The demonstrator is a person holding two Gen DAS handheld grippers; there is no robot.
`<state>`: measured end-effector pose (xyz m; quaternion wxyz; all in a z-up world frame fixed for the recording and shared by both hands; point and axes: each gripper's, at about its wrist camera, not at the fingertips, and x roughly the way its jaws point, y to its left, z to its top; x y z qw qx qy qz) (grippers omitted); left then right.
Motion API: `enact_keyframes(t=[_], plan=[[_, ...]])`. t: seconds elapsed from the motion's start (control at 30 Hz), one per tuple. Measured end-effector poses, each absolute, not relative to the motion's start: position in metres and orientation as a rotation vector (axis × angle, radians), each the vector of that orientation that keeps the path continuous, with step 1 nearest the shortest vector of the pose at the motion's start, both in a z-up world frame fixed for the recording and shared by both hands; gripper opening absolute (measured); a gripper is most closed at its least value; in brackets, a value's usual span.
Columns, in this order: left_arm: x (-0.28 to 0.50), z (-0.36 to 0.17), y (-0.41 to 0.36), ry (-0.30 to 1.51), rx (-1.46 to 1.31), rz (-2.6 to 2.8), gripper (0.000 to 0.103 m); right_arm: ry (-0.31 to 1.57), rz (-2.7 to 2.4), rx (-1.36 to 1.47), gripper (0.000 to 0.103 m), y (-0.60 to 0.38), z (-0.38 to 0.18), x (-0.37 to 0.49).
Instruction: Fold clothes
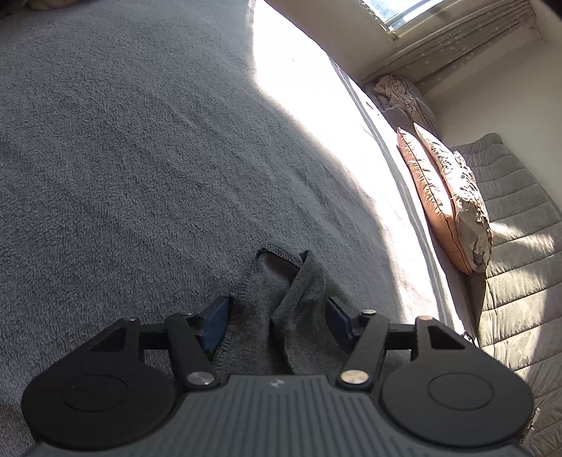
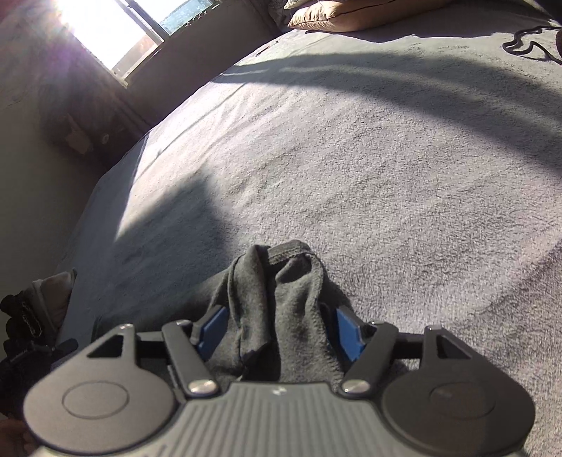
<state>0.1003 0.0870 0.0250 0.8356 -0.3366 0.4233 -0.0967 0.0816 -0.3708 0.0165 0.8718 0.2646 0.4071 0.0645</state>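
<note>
A dark grey garment [image 1: 281,309] with a stitched hem is bunched between the blue pads of my left gripper [image 1: 277,320], which is shut on it above the grey fleece bed cover [image 1: 123,158]. In the right wrist view another bunched part of the same dark grey garment [image 2: 277,309] sits between the blue pads of my right gripper [image 2: 277,327], which is shut on it. The rest of the garment hangs below both grippers, out of view.
Two tan pillows [image 1: 446,200] lean at the bed's right edge beside a quilted grey mat [image 1: 520,225]. A window [image 2: 116,24] throws bright sun on the bed. A black cord [image 2: 527,44] lies at the far right. Dark clothes [image 2: 24,334] lie at the left.
</note>
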Motion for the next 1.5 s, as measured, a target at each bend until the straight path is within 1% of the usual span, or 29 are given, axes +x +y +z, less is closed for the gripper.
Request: enact_keyframes(t=[0.07,0.13,0.17,0.2,0.23,0.27,0.43,0.73,0.9,1.03,1.2,1.33,1.4,1.5], plan=[[0.099,0.026,0.077,0.880,-0.652,-0.198,0.066,0.846,0.130,0.466,0.072,-0.358,0.017,0.081],[0.099,0.027,0.071,0.870,-0.636,-0.182,0.065,0.837,0.107,0.330,0.055,-0.340,0.019,0.079],[0.099,0.027,0.069,0.866,-0.638,-0.174,0.055,0.824,0.102,0.262,0.043,-0.330,0.018,0.077],[0.099,0.027,0.068,0.864,-0.639,-0.168,0.034,0.816,0.111,0.247,0.025,-0.326,0.019,0.075],[0.098,0.028,0.067,0.864,-0.640,-0.164,0.024,0.806,0.106,0.232,0.023,-0.322,0.021,0.073],[0.098,0.028,0.066,0.864,-0.640,-0.160,0.019,0.796,0.102,0.215,0.022,-0.318,0.022,0.071],[0.093,0.051,0.055,0.786,-0.601,-0.215,0.016,0.662,0.087,0.030,0.020,-0.292,0.043,0.053],[0.071,0.088,0.031,0.660,-0.527,-0.320,0.016,0.456,0.095,-0.160,0.020,-0.273,0.077,0.023],[0.066,0.099,0.011,0.614,-0.475,-0.318,0.016,0.432,0.091,-0.112,0.020,-0.292,0.090,0.023],[0.080,0.120,-0.025,0.557,-0.489,-0.286,0.015,0.379,0.057,-0.074,0.020,-0.317,0.109,0.017],[0.107,0.179,-0.134,0.469,-0.447,-0.395,0.015,0.268,-0.059,-0.001,0.020,-0.380,0.142,0.001],[0.123,0.224,-0.253,0.403,-0.360,-0.549,0.015,0.175,-0.223,0.135,0.020,-0.467,0.167,-0.025],[0.131,0.243,-0.331,0.375,-0.331,-0.651,0.015,0.124,-0.316,0.221,0.020,-0.518,0.176,-0.043],[0.138,0.257,-0.439,0.350,-0.313,-0.784,0.015,0.035,-0.456,0.337,0.020,-0.590,0.187,-0.077]])
